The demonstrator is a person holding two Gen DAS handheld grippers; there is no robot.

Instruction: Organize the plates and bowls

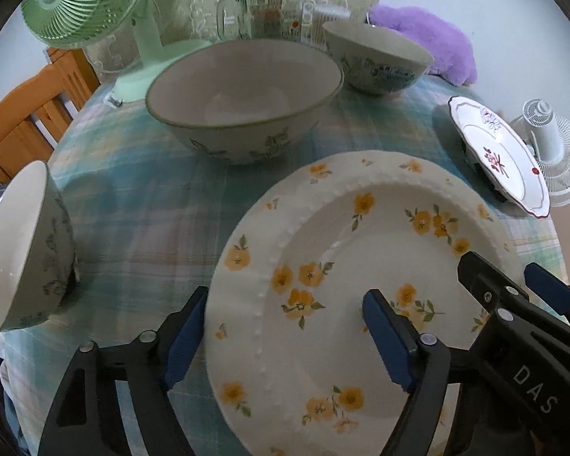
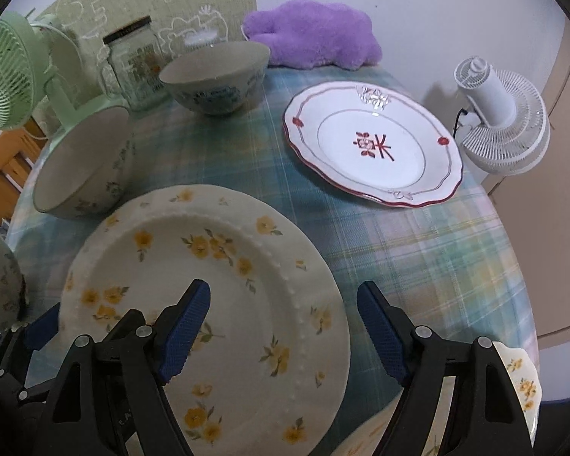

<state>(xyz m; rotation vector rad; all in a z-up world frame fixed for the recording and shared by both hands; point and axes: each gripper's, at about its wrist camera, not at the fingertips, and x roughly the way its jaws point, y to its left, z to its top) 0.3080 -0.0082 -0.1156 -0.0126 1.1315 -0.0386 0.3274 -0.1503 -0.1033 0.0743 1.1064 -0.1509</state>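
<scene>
A white plate with yellow flowers [image 1: 342, 266] [image 2: 216, 266] lies on the checked tablecloth close below both grippers. My left gripper [image 1: 285, 296] is open and straddles the plate's left rim, one finger outside it and the other over the well. My right gripper [image 2: 285, 287] is open and straddles the right rim the same way. A large green-rimmed bowl [image 1: 243, 102] [image 2: 83, 163] stands behind the plate. A blue-patterned bowl [image 1: 376, 57] [image 2: 216, 76] stands farther back. A small bowl [image 1: 22, 247] is at the left, and a red-trimmed plate [image 2: 372, 144] at the right.
A green fan [image 1: 87, 0], a glass jar [image 1: 269, 3] and a purple plush [image 2: 311, 34] line the table's back. A white fan [image 2: 501, 114] stands off the right edge. A small yellow-flowered dish [image 2: 520, 383] sits at the near right. A wooden chair [image 1: 22, 114] is at the left.
</scene>
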